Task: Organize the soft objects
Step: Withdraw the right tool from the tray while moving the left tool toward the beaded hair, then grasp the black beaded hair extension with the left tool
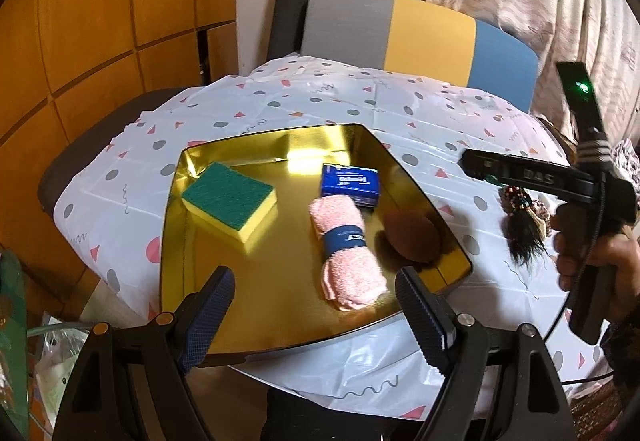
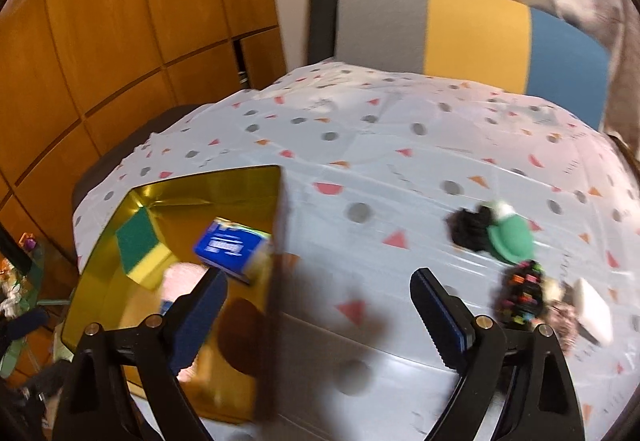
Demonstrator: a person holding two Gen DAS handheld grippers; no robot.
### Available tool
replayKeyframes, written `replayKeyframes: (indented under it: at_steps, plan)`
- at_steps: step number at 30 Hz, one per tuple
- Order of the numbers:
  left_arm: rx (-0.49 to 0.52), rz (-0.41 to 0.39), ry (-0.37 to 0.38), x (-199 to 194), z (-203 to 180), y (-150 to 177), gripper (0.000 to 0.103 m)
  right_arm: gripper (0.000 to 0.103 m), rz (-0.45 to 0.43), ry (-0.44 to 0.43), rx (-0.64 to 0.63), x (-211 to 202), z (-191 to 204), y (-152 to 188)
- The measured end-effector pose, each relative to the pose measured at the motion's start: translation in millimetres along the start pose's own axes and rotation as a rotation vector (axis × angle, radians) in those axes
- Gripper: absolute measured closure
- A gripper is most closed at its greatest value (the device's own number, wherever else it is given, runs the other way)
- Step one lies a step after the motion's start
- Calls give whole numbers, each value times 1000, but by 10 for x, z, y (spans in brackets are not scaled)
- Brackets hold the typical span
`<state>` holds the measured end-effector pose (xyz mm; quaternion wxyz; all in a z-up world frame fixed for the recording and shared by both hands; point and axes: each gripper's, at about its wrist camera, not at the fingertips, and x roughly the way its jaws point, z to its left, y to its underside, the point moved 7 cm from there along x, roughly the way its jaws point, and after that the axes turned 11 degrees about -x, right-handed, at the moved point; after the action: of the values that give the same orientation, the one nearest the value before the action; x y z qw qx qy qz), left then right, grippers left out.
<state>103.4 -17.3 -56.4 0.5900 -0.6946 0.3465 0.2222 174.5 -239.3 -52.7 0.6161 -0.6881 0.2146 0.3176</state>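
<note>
A gold tray [image 1: 276, 305] on the table holds a green-and-yellow sponge [image 1: 230, 199], a blue tissue pack [image 1: 349, 183], a rolled pink towel [image 1: 346, 255] with a blue band and a brown round puff [image 1: 412, 235]. My left gripper [image 1: 314, 315] is open and empty above the tray's near edge. My right gripper [image 2: 318, 315] is open and empty above the tray's right rim [image 2: 276, 281]; it also shows in the left wrist view [image 1: 480, 169]. On the cloth to its right lie a green-and-black soft item [image 2: 510, 237], a dark multicoloured scrunchie [image 2: 520, 295] and a white sponge [image 2: 594, 309].
A round table carries a white cloth [image 1: 360, 109] with dots and triangles. A grey, yellow and blue chair back [image 1: 420, 37] stands behind it. Wooden cabinets [image 1: 100, 21] fill the left. A black tassel item [image 1: 524, 225] lies on the cloth right of the tray.
</note>
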Motion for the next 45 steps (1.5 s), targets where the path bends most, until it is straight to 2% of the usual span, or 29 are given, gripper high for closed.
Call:
replayKeyframes:
  at_steps: [7,12,15,17,21,22,23,25,29,34,37,41,45]
  plan:
    - [58,13,25,19,-246,42,19,8,4,126,31,-377,-670,356]
    - [95,26,74,38,-477,68,19,5,19,226,92,-636,-1235,671]
    - [111,61,121,72,-624,82,20,3,24,308,157,-794,-1666,900]
    - [121,87,137,115,-722,81,33,3,29,359,216,-882,-1958,1075]
    - [144,163,200,221,-1013,106,34,3,34,451,378,-1006,-2462,1529]
    - [158,171,213,246,-1110,110,35,3,68,463,432,-993,-2566,1637]
    - [169,178,225,263,-1193,118,35,3,91,462,479,-986,-2649,1691]
    - [193,210,259,314,-1393,153,35,3,58,447,537,-1023,-2747,1704]
    - [247,287,328,513,-1860,253,35,3,50,413,575,-1023,-2791,1716]
    - [227,385,372,869,-2284,300,39,3,46,404,580,-1018,-2764,1686]
    - [227,408,385,1046,-2476,288,48,3,38,402,606,-1063,-2760,1699]
    - [223,416,412,1265,-2792,208,66,3,26,393,624,-1079,-2786,1697]
    - [212,447,440,1511,-3151,154,66,3,19,379,629,-1083,-2790,1684]
